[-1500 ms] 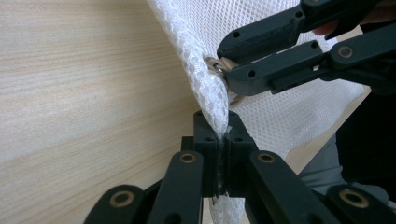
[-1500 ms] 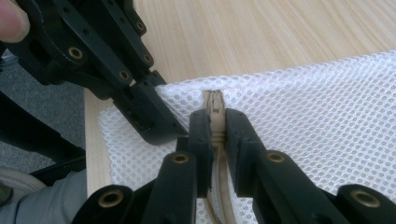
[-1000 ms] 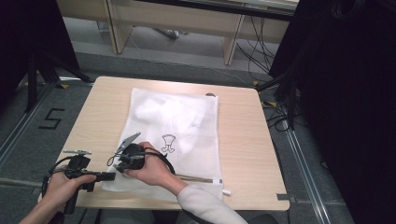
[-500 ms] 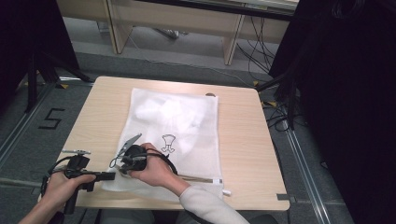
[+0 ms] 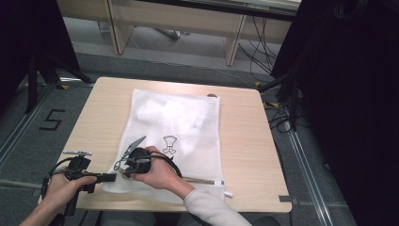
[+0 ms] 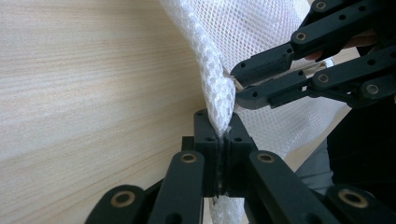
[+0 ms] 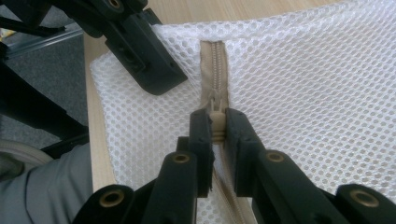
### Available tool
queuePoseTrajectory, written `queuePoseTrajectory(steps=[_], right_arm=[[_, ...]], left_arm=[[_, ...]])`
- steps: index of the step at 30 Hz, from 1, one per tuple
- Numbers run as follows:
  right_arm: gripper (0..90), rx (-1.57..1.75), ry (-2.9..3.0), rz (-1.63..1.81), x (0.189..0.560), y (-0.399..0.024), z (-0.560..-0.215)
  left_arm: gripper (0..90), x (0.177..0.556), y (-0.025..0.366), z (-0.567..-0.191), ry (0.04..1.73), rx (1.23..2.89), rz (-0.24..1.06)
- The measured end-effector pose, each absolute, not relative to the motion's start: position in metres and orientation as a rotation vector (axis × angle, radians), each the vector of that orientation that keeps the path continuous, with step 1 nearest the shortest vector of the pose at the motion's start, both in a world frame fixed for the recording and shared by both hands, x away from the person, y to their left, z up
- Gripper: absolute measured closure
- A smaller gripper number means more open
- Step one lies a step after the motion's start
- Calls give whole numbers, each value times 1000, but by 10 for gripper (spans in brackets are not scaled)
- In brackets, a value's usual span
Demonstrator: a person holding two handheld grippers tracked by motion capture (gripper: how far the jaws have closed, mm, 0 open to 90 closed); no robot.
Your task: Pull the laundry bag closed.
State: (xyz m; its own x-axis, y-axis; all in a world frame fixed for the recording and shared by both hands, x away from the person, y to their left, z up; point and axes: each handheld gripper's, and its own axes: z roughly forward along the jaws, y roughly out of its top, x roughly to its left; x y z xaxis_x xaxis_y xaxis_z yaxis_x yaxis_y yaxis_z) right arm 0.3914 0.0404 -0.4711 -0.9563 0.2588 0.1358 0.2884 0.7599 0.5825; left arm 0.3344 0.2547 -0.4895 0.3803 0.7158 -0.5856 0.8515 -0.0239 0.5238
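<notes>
A light wooden table (image 5: pixel 244 141) stands on grey carpet (image 5: pixel 75 75) marked "5" (image 5: pixel 51 120); wooden furniture (image 5: pixel 188 19) and black curtains (image 5: pixel 348 94) surround it, cables (image 5: pixel 263 42) trailing behind.

Light wooden table (image 5: pixel 244 141), grey floor (image 5: pixel 42 94) marked "5" (image 5: pixel 51 120), cables (image 5: pixel 263 37), wooden furniture legs (image 5: pixel 233 44)

High view: a large black numeral "5" (image 5: pixel 51 119) is marked on the grey floor (image 5: pixel 28 141), left of the desk (image 5: pixel 244 155). The white mesh bag (image 5: pixel 197 141) on the desk bears a small black outline emblem (image 5: pixel 170 144) near its middle; the emblem carries no legible lettering. No other text, label or brand can be read.
</notes>
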Motion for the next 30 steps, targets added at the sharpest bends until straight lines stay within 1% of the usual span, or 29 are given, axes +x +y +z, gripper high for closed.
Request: queuePoseTrajectory(steps=[4, 7, 12, 14, 30], right_arm=[[826, -444, -2920, -971, 389, 39, -471], [826, -443, -2924, -953, 388, 38, -472], [826, -443, -2922, -951, 388, 37, -473], [826, -454, -2915, -942, 388, 36, -473], [826, -431, -2937, -937, 384, 28, -477]], left_arm=[[862, 335, 255, -489, 1368, 1790, -202], [862, 335, 254, -488, 1357, 1816, -182], [862, 335, 254, -488, 1359, 1817, -180], [862, 334, 253, -488, 1366, 1810, -156], [862, 334, 254, -488, 1354, 1826, -165]])
